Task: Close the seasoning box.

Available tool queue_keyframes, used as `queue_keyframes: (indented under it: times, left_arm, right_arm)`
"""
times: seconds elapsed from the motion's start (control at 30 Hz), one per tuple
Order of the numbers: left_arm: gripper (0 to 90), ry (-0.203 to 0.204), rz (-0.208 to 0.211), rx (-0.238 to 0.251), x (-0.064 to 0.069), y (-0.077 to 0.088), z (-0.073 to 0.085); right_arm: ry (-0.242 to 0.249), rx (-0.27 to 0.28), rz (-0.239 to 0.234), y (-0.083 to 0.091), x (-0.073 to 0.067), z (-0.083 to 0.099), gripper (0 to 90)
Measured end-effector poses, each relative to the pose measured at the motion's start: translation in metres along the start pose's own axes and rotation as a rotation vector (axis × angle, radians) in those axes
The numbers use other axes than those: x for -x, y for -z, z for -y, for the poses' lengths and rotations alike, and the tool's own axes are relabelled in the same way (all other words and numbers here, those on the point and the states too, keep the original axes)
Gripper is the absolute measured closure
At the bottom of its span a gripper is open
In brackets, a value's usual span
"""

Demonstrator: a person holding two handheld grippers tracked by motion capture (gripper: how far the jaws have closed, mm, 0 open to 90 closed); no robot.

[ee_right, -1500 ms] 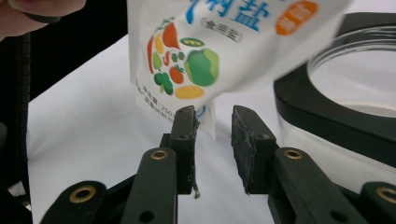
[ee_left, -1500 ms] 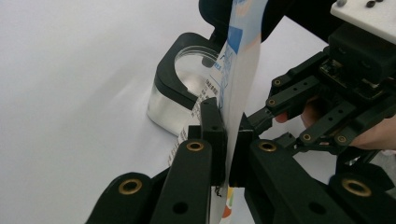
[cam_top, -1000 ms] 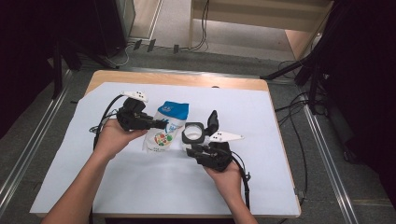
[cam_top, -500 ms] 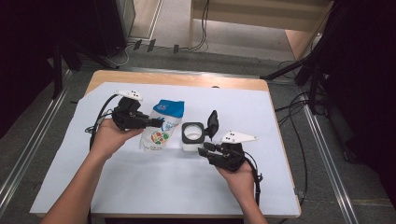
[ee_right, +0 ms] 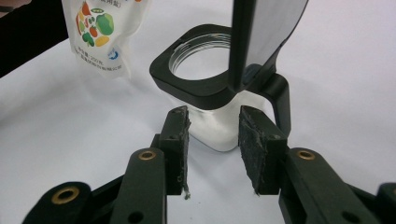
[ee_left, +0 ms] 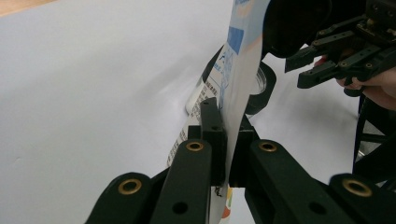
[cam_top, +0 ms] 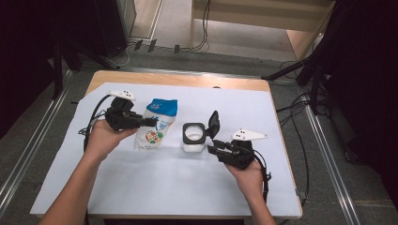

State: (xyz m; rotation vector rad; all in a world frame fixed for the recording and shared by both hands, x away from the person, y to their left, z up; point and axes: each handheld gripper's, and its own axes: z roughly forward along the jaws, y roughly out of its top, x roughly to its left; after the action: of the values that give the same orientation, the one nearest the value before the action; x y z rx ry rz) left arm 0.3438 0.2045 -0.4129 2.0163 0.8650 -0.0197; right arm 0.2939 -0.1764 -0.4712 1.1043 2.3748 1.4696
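Pouch (cam_top: 156, 123) in clamped left claw (cam_top: 149, 122)

The pouch (ee_left: 233, 88) runs off the top edge of the left gripper view, and its small print is too blurred to read. In the right gripper view the open lid (ee_right: 261, 37) of the container (ee_right: 196, 79) is cut off at the top, the pouch at the upper left. In the high view, both forearms leave the bottom edge and the bench (cam_top: 281, 197) hides its own legs.

The high view looks forward and down over the white-covered wooden bench (cam_top: 141, 197); both gripper views sit close, sharing the clear black-rimmed square jar (cam_top: 194, 137) (ee_left: 262, 88) (ee_right: 201, 79).
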Motion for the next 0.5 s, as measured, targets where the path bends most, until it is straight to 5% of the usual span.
queue_keyframes:
  times: [0.5]
  left_arm:
    - [89.9,0.049,-0.048,0.032,-0.017,0.018,0.01]
  right_arm:
    - [-0.026,-0.004,0.01,-0.001,0.011,-0.001,64.4]
